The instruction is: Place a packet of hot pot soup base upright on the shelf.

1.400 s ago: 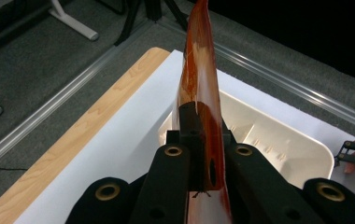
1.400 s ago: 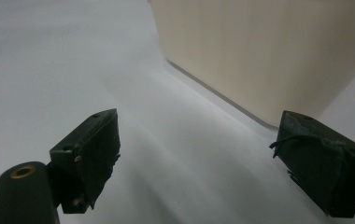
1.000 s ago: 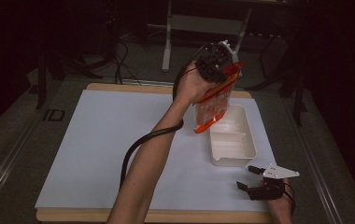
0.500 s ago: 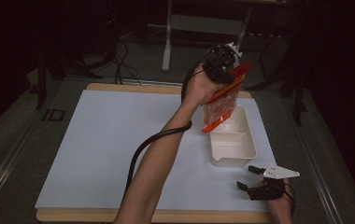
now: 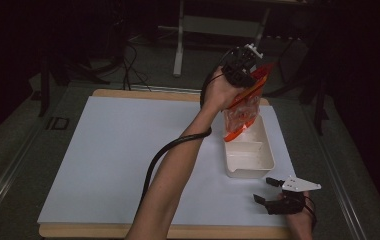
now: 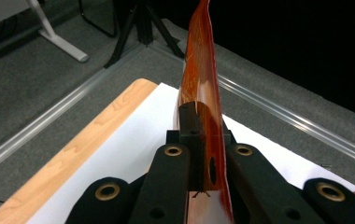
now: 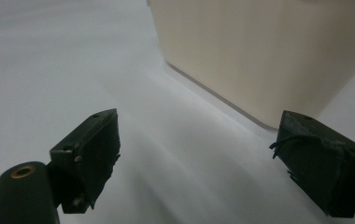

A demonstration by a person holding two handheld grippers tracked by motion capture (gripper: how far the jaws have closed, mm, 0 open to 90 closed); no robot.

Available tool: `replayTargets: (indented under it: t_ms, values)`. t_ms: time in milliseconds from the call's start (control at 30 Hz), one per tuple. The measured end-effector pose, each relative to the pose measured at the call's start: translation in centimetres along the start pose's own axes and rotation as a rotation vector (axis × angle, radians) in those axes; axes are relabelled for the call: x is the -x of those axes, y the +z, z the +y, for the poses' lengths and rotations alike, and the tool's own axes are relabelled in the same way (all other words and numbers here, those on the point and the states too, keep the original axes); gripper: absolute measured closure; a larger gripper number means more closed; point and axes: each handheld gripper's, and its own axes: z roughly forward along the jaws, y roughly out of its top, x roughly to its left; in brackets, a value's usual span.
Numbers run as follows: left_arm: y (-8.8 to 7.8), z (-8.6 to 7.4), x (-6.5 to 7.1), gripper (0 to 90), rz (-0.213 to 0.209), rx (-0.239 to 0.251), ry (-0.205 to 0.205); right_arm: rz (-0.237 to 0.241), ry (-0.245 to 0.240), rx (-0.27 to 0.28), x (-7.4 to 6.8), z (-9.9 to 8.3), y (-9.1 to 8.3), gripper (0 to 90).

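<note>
My left gripper (image 5: 243, 70) is raised over the far right of the table and shut on the top of an orange-edged clear bag (image 5: 242, 111). The bag hangs down, its lower end reaching into the far compartment of a white two-part tray (image 5: 250, 172). In the left gripper view the bag's orange edge (image 6: 202, 88) stands pinched between the closed jaws of the left gripper (image 6: 199, 140). My right gripper (image 5: 267, 191) rests low on the white mat just in front of the tray, open and holding nothing. The right gripper (image 7: 196, 149) faces the tray's cream wall (image 7: 259, 51).
A white mat (image 5: 123, 150) covers a wooden table whose edge (image 5: 178, 232) shows at the front. A black cable (image 5: 160, 155) trails from the left gripper along the forearm. Dark floor, a metal rail (image 5: 8, 170) and stand legs (image 5: 180, 45) surround the table.
The left gripper has carried the bag a little right and down, so its lower end now dips into the tray's far compartment. The right gripper has stayed put.
</note>
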Motion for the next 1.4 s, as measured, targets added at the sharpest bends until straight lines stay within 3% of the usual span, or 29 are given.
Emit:
replayTargets:
  t_ms: [333, 700, 867, 1000, 1400]
  values:
    - [0.6, 0.3, 0.1, 90.0, 0.009, -0.007, 0.007, 0.000, -0.001, 0.000, 0.0, 0.0, 0.0, 13.9]
    - [1.3, -0.2, 0.2, 90.0, -0.029, -0.001, -0.007, -0.001, 0.000, -0.002, 0.0, 0.0, 0.0, 13.8]
    - [2.3, -0.2, 0.4, 90.0, -0.015, -0.046, 0.005, -0.001, 0.000, -0.002, 0.0, 0.0, 0.0, 13.8]
    - [3.2, -0.3, 0.1, 90.0, -0.011, -0.059, -0.024, 0.000, 0.001, -0.002, 0.1, 0.0, -0.1, 13.8]
    - [4.7, -0.3, 0.6, 89.7, -0.018, -0.056, -0.044, 0.003, 0.007, 0.004, 0.1, 0.0, -0.1, 13.8]
